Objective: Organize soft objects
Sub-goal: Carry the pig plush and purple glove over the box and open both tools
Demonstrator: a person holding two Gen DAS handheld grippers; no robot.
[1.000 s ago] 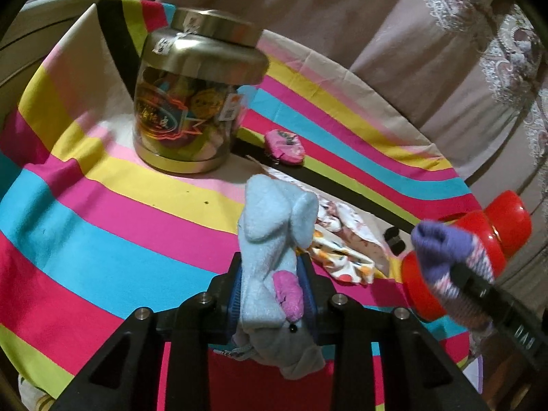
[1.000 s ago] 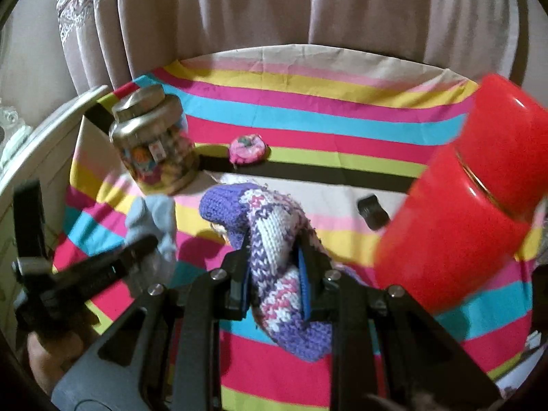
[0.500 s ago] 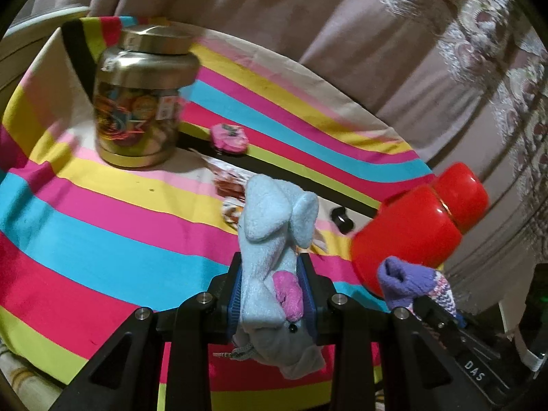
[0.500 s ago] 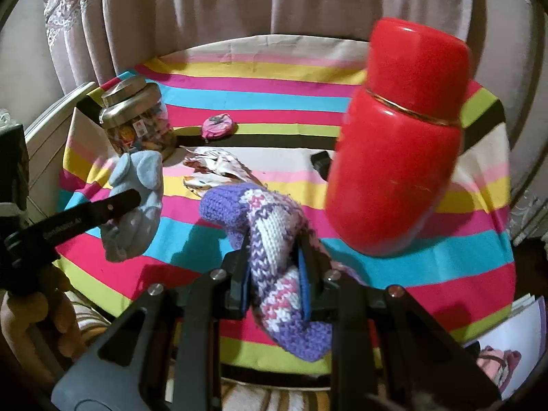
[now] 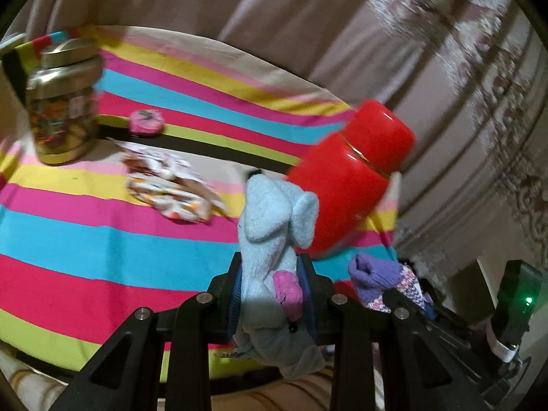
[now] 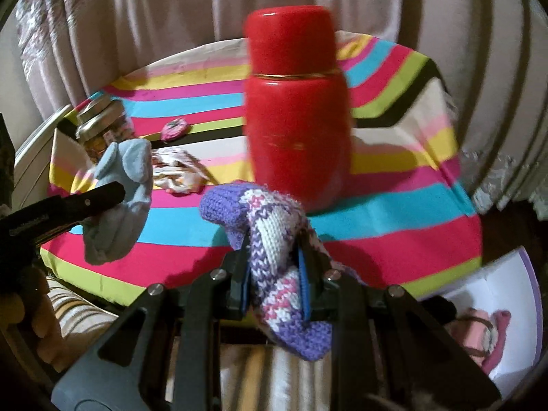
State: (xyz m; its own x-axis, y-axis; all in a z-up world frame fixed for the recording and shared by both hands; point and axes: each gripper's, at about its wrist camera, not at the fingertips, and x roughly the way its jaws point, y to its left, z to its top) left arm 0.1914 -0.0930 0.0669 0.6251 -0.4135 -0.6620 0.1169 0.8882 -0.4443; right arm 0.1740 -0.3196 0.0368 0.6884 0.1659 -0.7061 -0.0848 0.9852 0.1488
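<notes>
Left wrist view: left claw [image 5: 270, 294] clamped on pale blue fleece sock [image 5: 274, 239], pinched mid-length between blue pads; toe end sticking up fwd of fingertips, pink patch at the pinch, cuff end drooping below. Held above near edge of table [image 5: 85, 239] w/ striped cloth.

Right wrist view: right claw [image 6: 275, 274] gripping purple/white knit sock [image 6: 274, 236] mid-length, purple end curling up and left over tips, other end hanging under claw. Red flask [image 6: 296, 116] upright on table just beyond it.

Both frames motion-blurred. Jar [image 5: 63, 99] label unreadable; crumpled patterned cloth [image 5: 171, 188] and small pink item [image 5: 146, 126] hard to identify. Flask base hidden behind blue sock in left view.

Both claws side by side at table's near edge, pointing across it; hand on left claw only partly visible at frame edge, right view.
</notes>
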